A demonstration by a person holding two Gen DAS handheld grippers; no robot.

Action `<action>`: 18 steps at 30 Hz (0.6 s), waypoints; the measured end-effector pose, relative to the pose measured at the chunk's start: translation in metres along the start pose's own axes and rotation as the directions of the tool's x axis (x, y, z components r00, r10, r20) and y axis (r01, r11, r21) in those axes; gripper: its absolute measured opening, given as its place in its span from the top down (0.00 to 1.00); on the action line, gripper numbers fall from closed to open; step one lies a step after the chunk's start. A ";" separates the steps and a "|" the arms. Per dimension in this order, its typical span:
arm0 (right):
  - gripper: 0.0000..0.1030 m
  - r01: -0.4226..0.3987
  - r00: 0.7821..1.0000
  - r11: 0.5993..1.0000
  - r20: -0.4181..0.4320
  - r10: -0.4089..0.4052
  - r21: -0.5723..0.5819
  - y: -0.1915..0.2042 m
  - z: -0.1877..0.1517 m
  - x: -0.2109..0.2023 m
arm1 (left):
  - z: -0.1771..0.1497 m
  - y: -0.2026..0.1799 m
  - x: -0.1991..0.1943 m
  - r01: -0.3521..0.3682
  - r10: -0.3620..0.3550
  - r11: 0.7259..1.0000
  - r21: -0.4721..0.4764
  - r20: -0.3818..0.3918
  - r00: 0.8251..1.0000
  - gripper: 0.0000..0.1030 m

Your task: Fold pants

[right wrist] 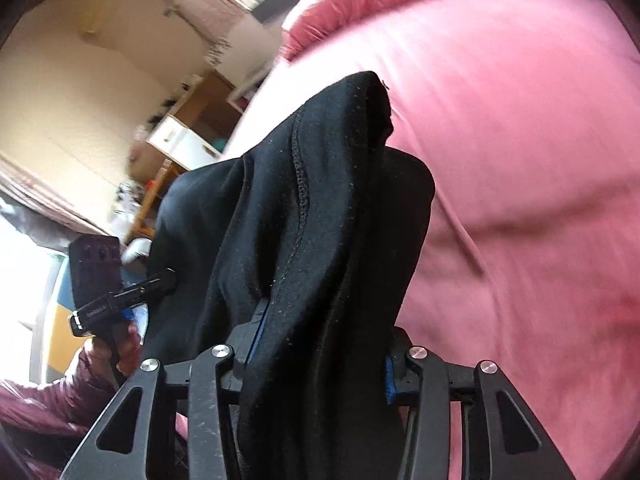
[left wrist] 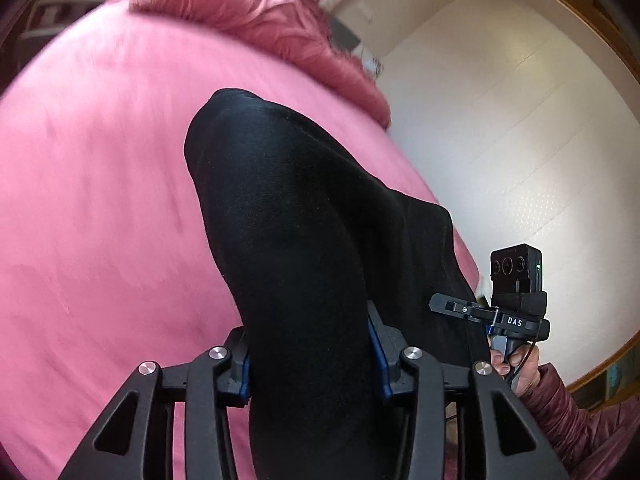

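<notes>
i hold two grippers, one in each hand, and both have the soft black cloth pants (left wrist: 304,240) in them. my left gripper (left wrist: 312,364) has its two blue pads squeezed onto a thick bunch of the black cloth, so it is pinching the pants. my right gripper (right wrist: 320,356) is doing the same, with the cloth bunched between its blue pads and a stitched seam running up from them toward 12 o'clock. the pants hang over the smooth pink bed sheet (left wrist: 100,200), and in the left view the cloth stretches from my gripper at 6 o'clock up toward the middle of the picture. the fluffy pink blanket (left wrist: 256,20) lies bunched at 12 o'clock on the bed. what could go wrong, i think: the cloth is thick and bunched, so a pad may only hold some layers and the rest could slip out when i pull. if one hand goes faster than the other, the pants could twist and the fold would come out crooked. the pants hang near the bed edge at 3 o'clock in the left view, so a loose part could slide off to the pale floor (left wrist: 500,120). both pictures are blurry, so i may set the cloth down in the wrong spot. i see no box, basket or bin near the pants; there is a white and brown cupboard (right wrist: 188,136) far off at 10 o'clock in the right view, and i cannot tell what is inside it.
</notes>
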State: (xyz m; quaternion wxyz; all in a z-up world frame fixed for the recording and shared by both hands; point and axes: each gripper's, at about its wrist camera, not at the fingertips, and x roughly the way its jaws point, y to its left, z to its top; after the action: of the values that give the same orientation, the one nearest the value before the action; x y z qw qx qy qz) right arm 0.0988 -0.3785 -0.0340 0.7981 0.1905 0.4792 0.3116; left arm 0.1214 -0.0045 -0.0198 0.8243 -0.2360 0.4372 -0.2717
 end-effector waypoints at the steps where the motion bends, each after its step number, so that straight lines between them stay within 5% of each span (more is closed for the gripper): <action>1: 0.56 -0.013 1.000 1.000 0.010 0.013 -0.015 0.006 0.012 0.005 | 0.014 0.003 -0.005 -0.024 0.024 1.000 0.014 0.019 1.000 0.57; 11: 0.56 -0.071 0.997 0.996 -0.036 0.069 -0.046 0.030 0.109 0.114 | 0.101 0.077 -0.004 -0.231 0.232 0.973 -0.015 0.086 0.969 0.55; 15: 0.55 -0.062 0.994 0.998 -0.093 0.060 -0.024 0.024 0.125 0.157 | 0.108 0.129 0.014 -0.307 0.311 0.946 -0.105 0.026 0.950 0.53; 18: 0.47 0.017 0.985 1.000 -0.172 -0.021 -0.023 0.008 0.110 0.192 | 0.091 0.155 0.033 -0.330 0.335 0.927 -0.179 -0.001 0.942 0.42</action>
State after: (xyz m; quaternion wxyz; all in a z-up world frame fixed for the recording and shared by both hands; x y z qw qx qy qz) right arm 0.2600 -0.2430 -0.1022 0.7586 0.1498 0.5448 0.3245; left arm 0.2515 0.1027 -0.0902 0.8406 -0.2347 0.4808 -0.0848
